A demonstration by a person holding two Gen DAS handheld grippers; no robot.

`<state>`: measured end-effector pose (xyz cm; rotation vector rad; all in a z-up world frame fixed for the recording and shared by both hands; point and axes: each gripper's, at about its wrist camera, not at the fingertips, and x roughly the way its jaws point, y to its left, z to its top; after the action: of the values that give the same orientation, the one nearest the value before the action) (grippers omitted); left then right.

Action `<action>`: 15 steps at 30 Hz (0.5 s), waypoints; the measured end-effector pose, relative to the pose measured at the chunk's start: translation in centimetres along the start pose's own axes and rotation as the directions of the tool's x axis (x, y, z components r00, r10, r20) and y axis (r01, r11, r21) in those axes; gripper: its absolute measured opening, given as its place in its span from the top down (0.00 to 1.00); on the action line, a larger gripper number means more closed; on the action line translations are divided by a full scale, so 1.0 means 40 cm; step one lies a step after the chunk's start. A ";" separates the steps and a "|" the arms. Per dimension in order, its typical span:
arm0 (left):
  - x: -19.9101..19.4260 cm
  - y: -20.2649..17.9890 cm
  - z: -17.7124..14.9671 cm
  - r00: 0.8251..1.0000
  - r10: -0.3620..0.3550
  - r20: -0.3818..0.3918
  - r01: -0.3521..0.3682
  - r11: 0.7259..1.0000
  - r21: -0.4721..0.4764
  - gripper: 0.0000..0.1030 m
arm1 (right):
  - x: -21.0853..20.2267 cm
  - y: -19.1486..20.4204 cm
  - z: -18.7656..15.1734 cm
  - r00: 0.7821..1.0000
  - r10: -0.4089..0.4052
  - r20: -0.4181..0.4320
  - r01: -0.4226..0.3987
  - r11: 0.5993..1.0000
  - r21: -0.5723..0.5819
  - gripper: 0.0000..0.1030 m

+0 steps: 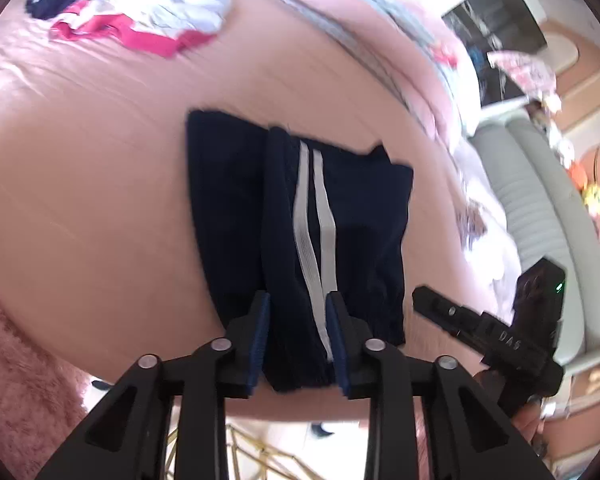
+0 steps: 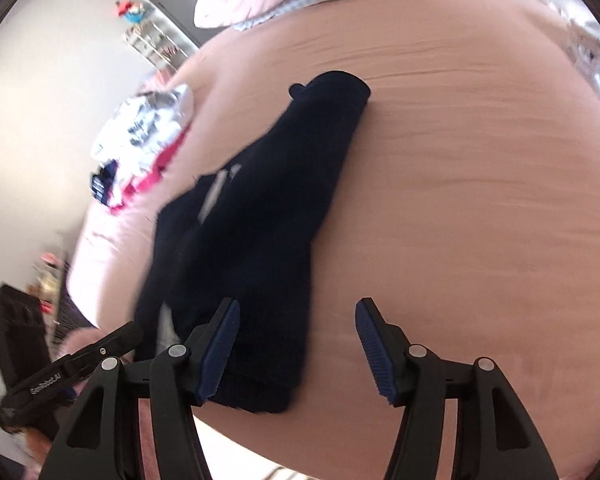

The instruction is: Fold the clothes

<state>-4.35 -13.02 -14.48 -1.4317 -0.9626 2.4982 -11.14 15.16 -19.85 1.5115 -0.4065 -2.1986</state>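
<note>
Folded navy trousers [image 1: 360, 208] with two white side stripes lie flat on the pink bed sheet [image 1: 100, 160]. My left gripper [image 1: 298, 320] straddles their near end. The striped fold lies between its blue pads [image 1: 262, 320], which stand a little apart and do not pinch it. In the right wrist view the trousers [image 2: 260, 200] stretch away as a long dark strip. My right gripper [image 2: 298, 308] is wide open over their near end, its left finger above the cloth and its right finger above bare sheet [image 2: 460, 200]. Each gripper shows at the edge of the other's view: the right gripper [image 1: 480, 328] and the left gripper [image 2: 80, 364].
A loose pile of clothes [image 1: 140, 8] in white, red and navy lies at the far side of the bed, also seen as the pile [image 2: 140, 148]. A pink quilt [image 1: 380, 20] is bunched along the back. A grey padded headboard [image 1: 540, 200] is at the right. A fuzzy pink blanket [image 1: 12, 360] is near left.
</note>
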 end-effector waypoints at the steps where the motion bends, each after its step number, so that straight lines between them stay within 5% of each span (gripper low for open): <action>1: -0.004 0.008 0.008 1.000 0.002 0.009 -0.002 1.000 -0.015 0.67 | 0.011 0.000 0.010 1.000 -0.006 -0.009 0.006 1.000 -0.002 0.42; 4: 0.026 0.030 0.036 1.000 0.022 -0.009 -0.022 0.999 -0.050 0.54 | 0.049 0.002 0.036 0.998 -0.033 -0.046 0.032 0.999 -0.017 0.42; 8: 0.080 0.064 0.054 0.993 0.103 -0.061 -0.105 0.994 -0.032 0.53 | 0.090 0.014 0.043 0.997 -0.030 -0.073 0.028 0.999 -0.028 0.27; 11: 0.092 0.049 0.053 0.993 0.099 -0.059 -0.099 0.995 0.003 0.53 | 0.113 0.046 0.055 0.994 -0.078 -0.071 0.072 0.994 -0.084 0.31; 13: 0.110 0.028 0.050 0.992 0.098 -0.078 -0.094 0.994 0.053 0.60 | 0.128 0.064 0.071 0.991 -0.109 -0.073 0.100 0.988 -0.114 0.64; 15: 0.117 0.011 0.043 0.991 0.108 -0.084 -0.100 0.991 0.091 0.83 | 0.130 0.066 0.077 0.994 -0.069 -0.087 0.061 0.994 -0.095 0.82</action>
<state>-8.22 -12.36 -17.59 -1.5897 -0.7735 2.4895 -15.09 10.21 -21.65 1.5878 -0.2264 -2.1572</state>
